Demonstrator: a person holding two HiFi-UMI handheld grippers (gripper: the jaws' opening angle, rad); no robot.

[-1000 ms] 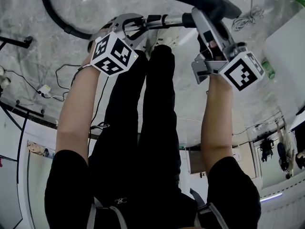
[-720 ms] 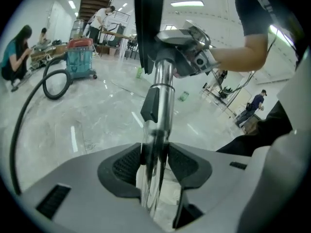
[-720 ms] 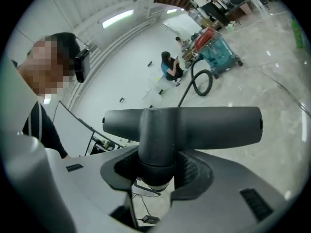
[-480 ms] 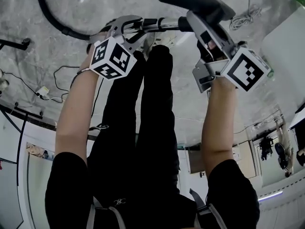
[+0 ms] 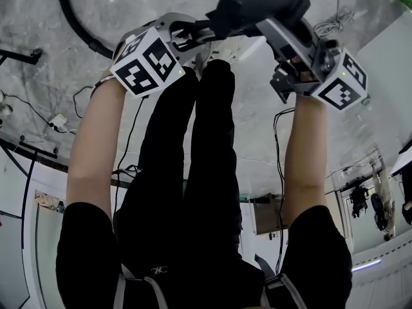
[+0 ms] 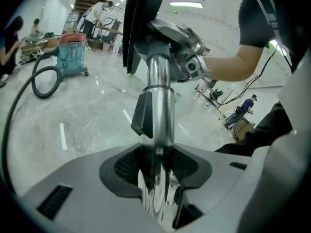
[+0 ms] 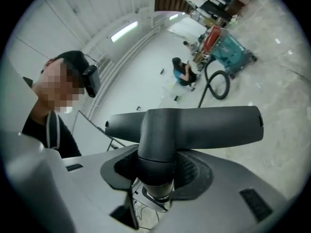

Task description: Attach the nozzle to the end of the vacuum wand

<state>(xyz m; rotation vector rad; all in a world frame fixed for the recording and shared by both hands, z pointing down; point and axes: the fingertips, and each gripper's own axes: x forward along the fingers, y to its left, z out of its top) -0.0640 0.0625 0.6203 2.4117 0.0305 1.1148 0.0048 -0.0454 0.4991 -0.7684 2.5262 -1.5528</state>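
Grips wand (image 6: 158, 93) in left gripper (image 6: 156, 168), nozzle (image 7: 199, 125) neck in right gripper (image 7: 158, 174); at head view's top centre, holds neck rightward of wand's tip, along its long axis.

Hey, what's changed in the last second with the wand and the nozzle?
The left tool and right tool both lifted toward the head camera. The right one turned, swinging the nozzle head round. Unchanged: left tool clamped on the wand, right tool on the nozzle's neck.

Black shirt (image 5: 187, 250) (short sleeves (image 5: 84, 237)), black trousers (image 5: 199, 127)
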